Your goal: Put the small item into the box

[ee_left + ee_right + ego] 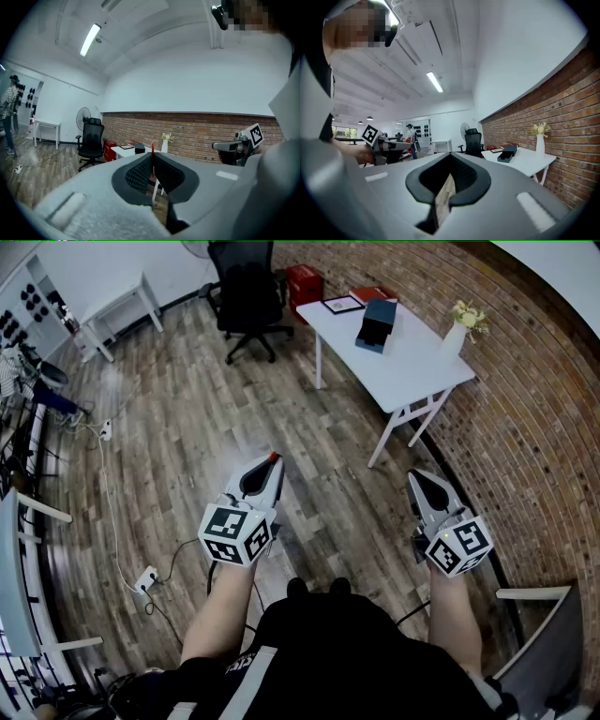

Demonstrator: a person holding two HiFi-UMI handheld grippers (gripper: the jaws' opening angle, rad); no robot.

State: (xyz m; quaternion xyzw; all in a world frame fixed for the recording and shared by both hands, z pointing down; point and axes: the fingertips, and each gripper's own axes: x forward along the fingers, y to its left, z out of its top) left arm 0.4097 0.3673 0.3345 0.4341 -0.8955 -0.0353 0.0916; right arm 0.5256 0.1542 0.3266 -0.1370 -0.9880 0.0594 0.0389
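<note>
We stand on a grey-brown wood-plank floor (234, 418) that runs to a curved red brick wall (534, 427) on the right. One white rectangular table (422, 367) stands far and right against that wall, well apart from us, with one black office chair (246, 292) just to its left. We hold two grippers low and near. The left gripper (272, 463) has its jaws pinched on the one small red item (274, 457), a thin sliver that stands up from the jaw tips in the left gripper view (152, 147). The right gripper (418, 476) has its jaws pressed together on nothing; only floor shows through the hollow behind its tips. The single dark blue box (377, 324) rests on the far part of the table and looks open on its near side, though it is too small to be sure. We judge the item to be light and stiff, and narrow enough to pivot or slip. The hold at its lower end seems right, since it leaves the free end to enter the box first.
</note>
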